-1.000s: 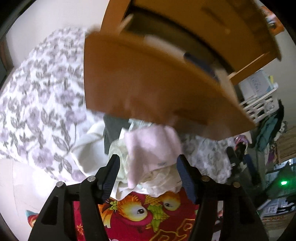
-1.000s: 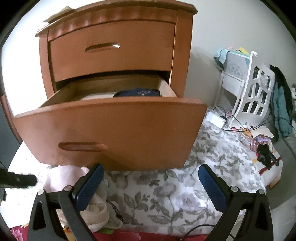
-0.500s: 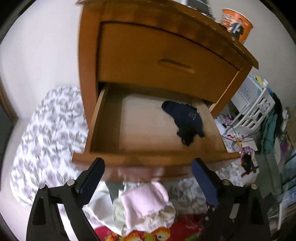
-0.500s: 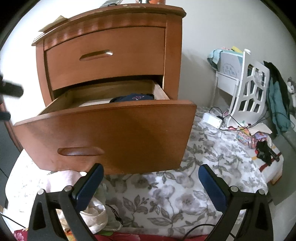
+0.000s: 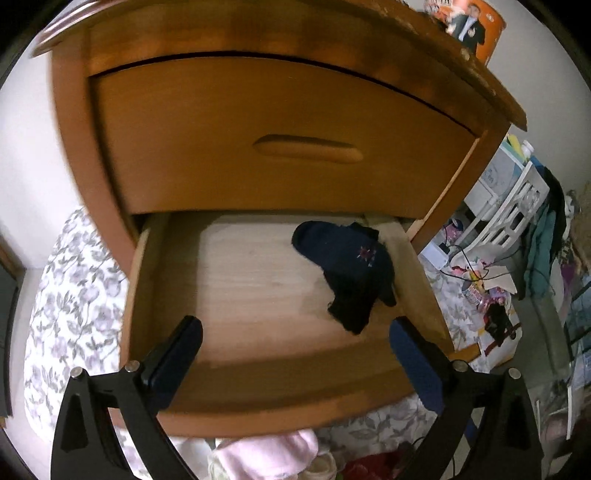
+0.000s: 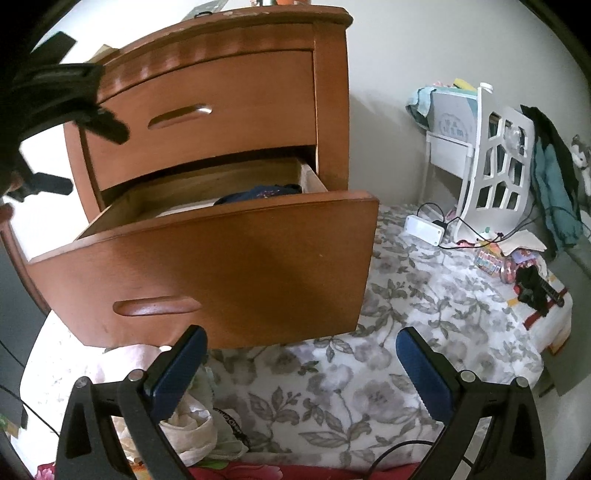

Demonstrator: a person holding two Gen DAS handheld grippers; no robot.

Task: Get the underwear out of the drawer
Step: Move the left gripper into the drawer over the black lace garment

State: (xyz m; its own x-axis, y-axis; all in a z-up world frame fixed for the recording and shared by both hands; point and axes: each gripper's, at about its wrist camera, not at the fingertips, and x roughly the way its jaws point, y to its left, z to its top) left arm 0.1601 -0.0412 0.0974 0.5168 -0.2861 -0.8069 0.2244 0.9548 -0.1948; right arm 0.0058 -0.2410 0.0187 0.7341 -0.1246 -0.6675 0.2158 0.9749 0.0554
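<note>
Your left gripper (image 5: 295, 347) hangs over the pulled-out lower drawer (image 5: 258, 402) of the wooden nightstand (image 5: 258, 37), looking steeply down into it; its jaws have just been spreading and now stand wide apart with nothing between them, the blue pads (image 5: 177, 354) framing the drawer's front rim. The dark navy underwear (image 5: 351, 269) lies crumpled inside the drawer, against the drawer's right wall and toward its back, clear of both pads; a small coloured mark shows on the cloth. The rest of the drawer floor is bare pale wood. Above the drawer the upper drawer (image 5: 280, 136) is pushed in, and an orange printed cup (image 5: 476, 22) stands on the nightstand's top at its right edge. Below the drawer front you can see a heap of pale pink and cream clothes (image 5: 266, 454) on the flowered bedsheet (image 5: 74, 295). Your right gripper (image 6: 301, 369) sits lower, in front of the drawer front (image 6: 221, 266) and a little to its right, jaws also released and wide with only the flowered sheet showing between them. From there only the top of the underwear (image 6: 258, 194) peeks over the drawer's rim. A white rack (image 6: 495, 170) with clothes draped on it stands well to the right of the nightstand, by the wall.
</note>
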